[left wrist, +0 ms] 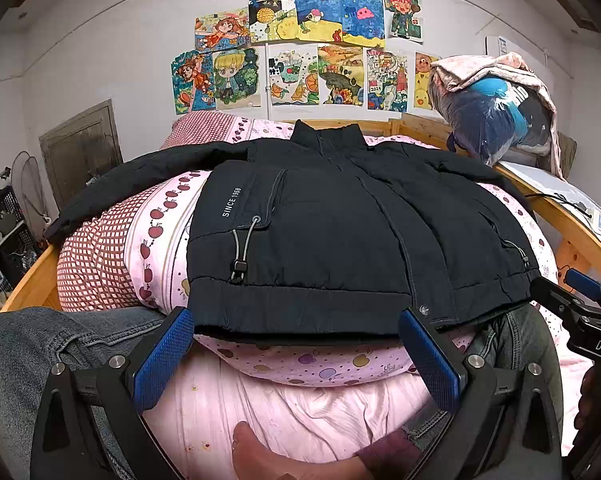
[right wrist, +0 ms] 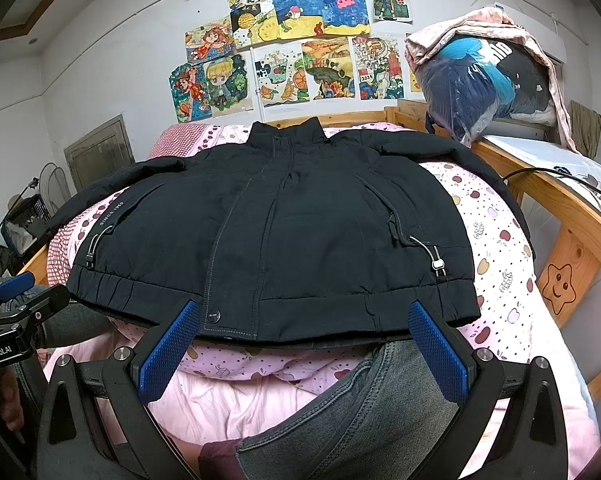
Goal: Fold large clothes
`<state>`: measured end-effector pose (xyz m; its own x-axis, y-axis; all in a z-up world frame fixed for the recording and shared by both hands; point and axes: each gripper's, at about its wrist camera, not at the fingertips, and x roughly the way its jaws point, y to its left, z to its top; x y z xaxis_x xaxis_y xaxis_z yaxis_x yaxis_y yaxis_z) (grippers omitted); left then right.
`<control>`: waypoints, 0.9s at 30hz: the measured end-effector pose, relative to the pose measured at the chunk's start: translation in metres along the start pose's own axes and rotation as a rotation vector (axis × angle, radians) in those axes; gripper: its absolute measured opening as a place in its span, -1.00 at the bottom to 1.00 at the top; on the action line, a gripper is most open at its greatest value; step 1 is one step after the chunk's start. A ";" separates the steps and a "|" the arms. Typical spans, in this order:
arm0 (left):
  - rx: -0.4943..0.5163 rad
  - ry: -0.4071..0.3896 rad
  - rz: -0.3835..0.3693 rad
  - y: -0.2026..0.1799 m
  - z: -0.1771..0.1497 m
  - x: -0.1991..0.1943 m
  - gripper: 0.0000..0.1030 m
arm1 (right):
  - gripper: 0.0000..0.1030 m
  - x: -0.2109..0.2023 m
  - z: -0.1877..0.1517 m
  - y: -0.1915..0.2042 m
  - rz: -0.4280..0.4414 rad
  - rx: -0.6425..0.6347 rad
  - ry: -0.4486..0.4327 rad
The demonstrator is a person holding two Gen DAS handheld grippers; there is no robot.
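Note:
A black zip jacket (left wrist: 324,216) lies face up on a pink apple-print quilt (left wrist: 156,216), collar toward the wall, hem toward me. Its left sleeve stretches out to the left; white "SINCE 1968" lettering runs by the pocket. My left gripper (left wrist: 296,322) is open, its blue pads just short of the hem. The right wrist view shows the same jacket (right wrist: 284,224) with both sleeves spread out sideways. My right gripper (right wrist: 304,320) is open too, straddling the hem near the snap button (right wrist: 212,316) without touching cloth. The right gripper (left wrist: 576,300) shows at the edge of the left wrist view.
A person's jeans-clad legs (left wrist: 40,352) and a bare foot (left wrist: 260,452) rest on the pink sheet (left wrist: 284,412) near me. A wooden bed rail (right wrist: 552,208) runs along the right. A bagged bundle of clothes (right wrist: 484,84) sits at the back right. Drawings (left wrist: 296,52) cover the wall.

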<state>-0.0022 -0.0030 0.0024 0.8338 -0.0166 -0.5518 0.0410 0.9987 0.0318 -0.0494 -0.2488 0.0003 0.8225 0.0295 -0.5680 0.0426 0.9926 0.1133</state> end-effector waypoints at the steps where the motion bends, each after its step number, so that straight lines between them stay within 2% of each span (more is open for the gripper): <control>1: 0.000 0.000 0.000 0.000 0.000 0.000 1.00 | 0.98 0.000 0.000 0.000 0.000 0.000 0.000; 14: -0.002 0.014 0.004 0.001 -0.003 0.003 1.00 | 0.98 0.003 -0.005 0.000 -0.002 0.002 0.014; 27: -0.056 0.126 0.032 0.015 0.005 0.032 1.00 | 0.98 0.019 0.007 0.002 -0.073 -0.015 0.085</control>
<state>0.0282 0.0108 -0.0107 0.7583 0.0182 -0.6517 -0.0183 0.9998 0.0066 -0.0299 -0.2473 -0.0041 0.7662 -0.0335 -0.6418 0.0913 0.9942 0.0571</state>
